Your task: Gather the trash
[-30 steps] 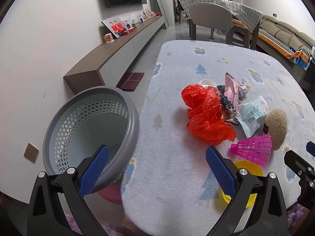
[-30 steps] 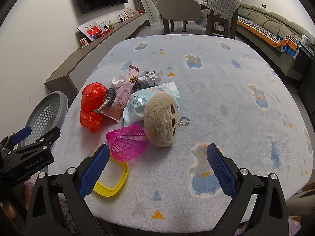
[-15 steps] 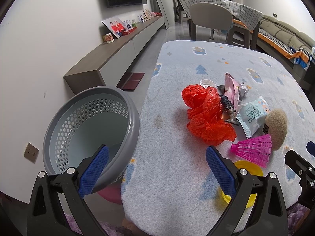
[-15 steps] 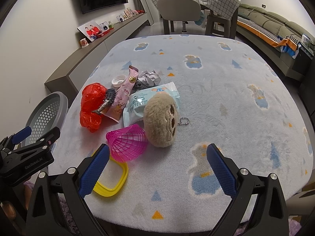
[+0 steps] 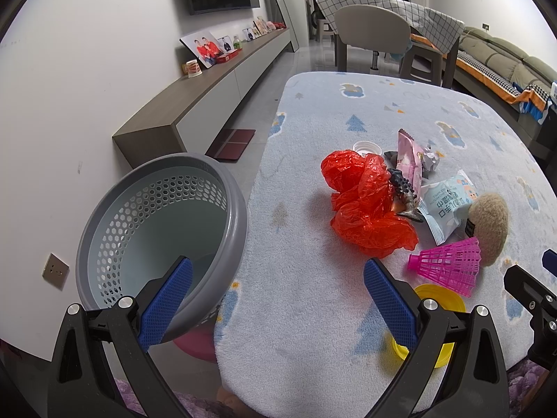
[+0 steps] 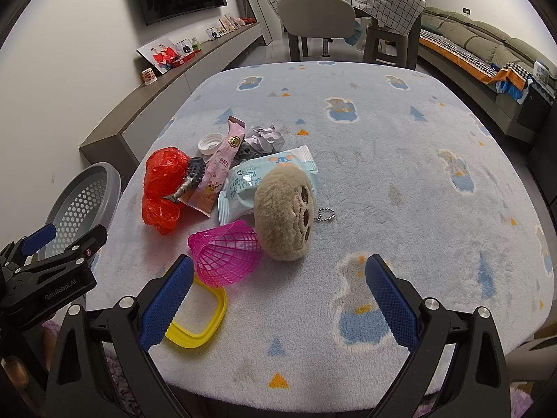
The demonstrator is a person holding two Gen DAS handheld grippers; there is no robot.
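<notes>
Left gripper hangs spread wide and empty at the table's near edge. The red plastic bag lies ahead and right of it, long axis running away; the grey basket stands left. Right gripper, also wide and empty, appears farther from the bag.

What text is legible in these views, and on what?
"GenRobot.AI": on the left gripper's black body, in the right wrist view.
"BABY H...": partly legible on the pale blue wipes pack, upside down; its Chinese characters are too distorted to read.
Pink snack wrapper: gold seal and print, too small to read.
Brown plush toy's black tag: unreadable.
Framed photos on the sideboard: no legible text.
</notes>
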